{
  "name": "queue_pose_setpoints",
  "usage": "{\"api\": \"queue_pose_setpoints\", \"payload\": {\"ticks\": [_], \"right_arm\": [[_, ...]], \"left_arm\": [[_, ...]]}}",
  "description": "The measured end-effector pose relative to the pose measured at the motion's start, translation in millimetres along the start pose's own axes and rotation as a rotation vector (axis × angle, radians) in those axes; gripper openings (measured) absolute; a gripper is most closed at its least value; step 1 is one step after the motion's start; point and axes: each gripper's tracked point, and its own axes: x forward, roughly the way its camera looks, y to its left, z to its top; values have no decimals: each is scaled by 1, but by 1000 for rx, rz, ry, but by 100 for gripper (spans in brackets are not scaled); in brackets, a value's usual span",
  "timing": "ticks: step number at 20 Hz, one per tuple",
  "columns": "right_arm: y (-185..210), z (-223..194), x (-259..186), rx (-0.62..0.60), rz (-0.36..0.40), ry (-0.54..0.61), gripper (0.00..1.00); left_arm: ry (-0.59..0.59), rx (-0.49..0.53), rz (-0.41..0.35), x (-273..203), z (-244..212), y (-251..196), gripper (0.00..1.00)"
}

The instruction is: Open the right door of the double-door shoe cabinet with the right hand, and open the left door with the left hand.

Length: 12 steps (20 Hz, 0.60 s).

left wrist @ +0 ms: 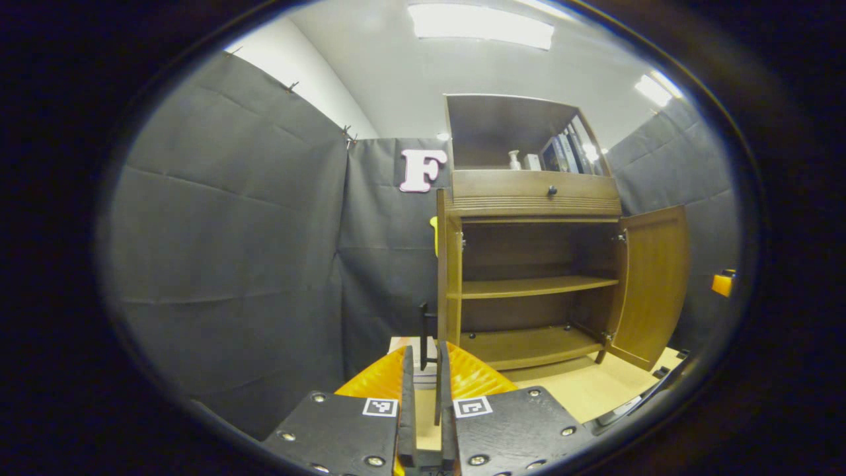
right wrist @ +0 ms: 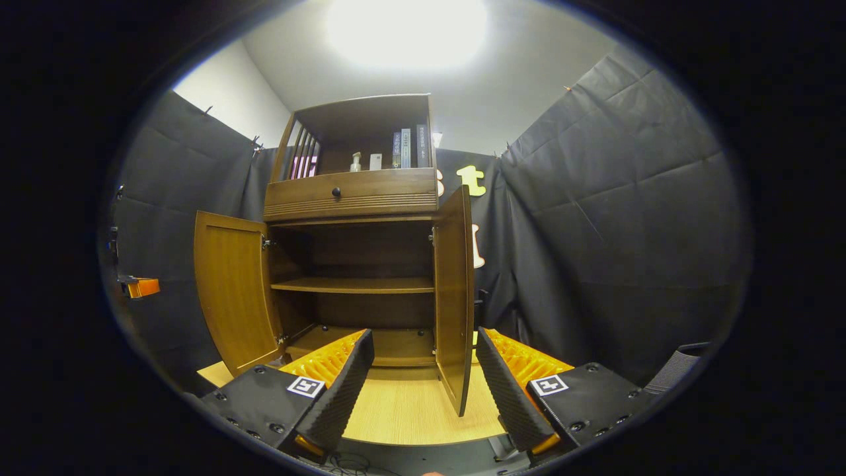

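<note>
The wooden shoe cabinet (left wrist: 535, 198) stands with both lower doors swung out and its two shelves bare. In the left gripper view the left door (left wrist: 449, 264) shows edge-on, and its dark bar handle (left wrist: 426, 330) runs down between the tips of my left gripper (left wrist: 423, 360), which is shut on it. In the right gripper view the right door (right wrist: 453, 297) hangs edge-on between the wide-apart fingers of my right gripper (right wrist: 423, 357), which is open and touches nothing. The left door (right wrist: 231, 291) stands wide at the left. The right door (left wrist: 651, 284) also shows.
The cabinet has a drawer with a round knob (right wrist: 336, 192) and an upper shelf with books (right wrist: 406, 149) and a bottle. A light wood floor board (right wrist: 410, 403) lies in front. Black cloth walls close in on both sides.
</note>
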Motion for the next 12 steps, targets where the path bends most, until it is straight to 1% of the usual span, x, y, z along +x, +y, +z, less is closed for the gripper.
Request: {"api": "queue_pose_setpoints", "payload": {"ticks": [2,3,5,8,9,10,11,12], "right_arm": [[-2,-2,-2,2,-9,4,97],[-3,-3,-3,4,-13,6,97],[-6,-2,-4,5,-20,3,92],[-8,-3,-4,-1,-23,3,92],[-9,-3,-4,-2,-23,3,97],[-8,-2,-5,-3,-22,1,92],[-8,-1,-4,-3,-22,-2,97],[-8,-1,-4,-3,-19,-3,92]], "left_arm": [[-6,17,9,-10,1,-2,19],[-10,25,11,-10,1,-3,28],[-21,29,27,-10,2,-2,47],[-29,31,17,-12,0,-7,75],[-35,36,32,-13,1,-5,84],[-43,45,44,-15,2,-1,94],[-52,53,53,-17,4,0,94],[-63,57,59,-19,7,0,94]]}}
